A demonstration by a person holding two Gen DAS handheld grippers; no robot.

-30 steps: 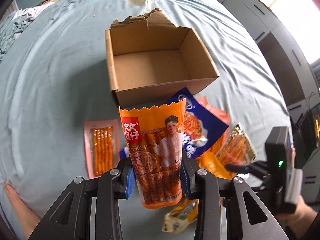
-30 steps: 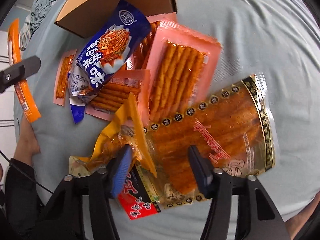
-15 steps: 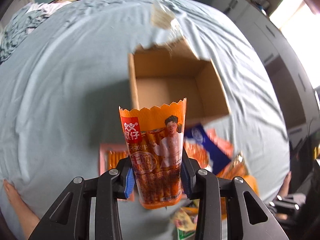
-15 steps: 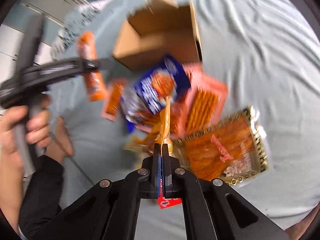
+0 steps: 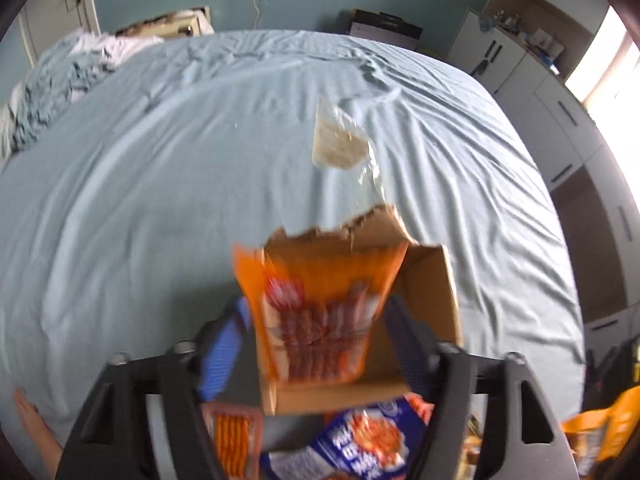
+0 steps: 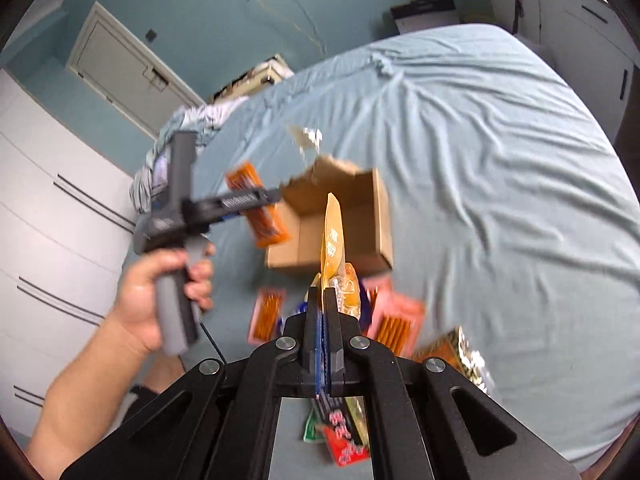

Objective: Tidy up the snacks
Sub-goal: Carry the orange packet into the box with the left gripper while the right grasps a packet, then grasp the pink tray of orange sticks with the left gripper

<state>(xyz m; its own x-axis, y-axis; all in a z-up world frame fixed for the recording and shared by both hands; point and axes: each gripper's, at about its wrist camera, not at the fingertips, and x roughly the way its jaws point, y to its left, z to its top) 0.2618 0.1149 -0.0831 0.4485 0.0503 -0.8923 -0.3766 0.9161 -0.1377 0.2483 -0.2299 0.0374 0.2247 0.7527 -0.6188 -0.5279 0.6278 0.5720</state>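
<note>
My bed (image 5: 168, 184), under a creased pale-blue sheet, carries everything. A cardboard box (image 6: 372, 224), open and with a torn back flap, sits toward the near edge. Behind it, further toward the middle of the bed, lies a clear plastic bag (image 5: 340, 142). Between the box and the near edge lie a blue snack packet (image 5: 360, 440), pink packs of orange sticks (image 6: 396, 320) and a gold-edged packet (image 6: 460, 350). Rumpled bedding (image 5: 60, 80) is heaped at a far corner.
</note>
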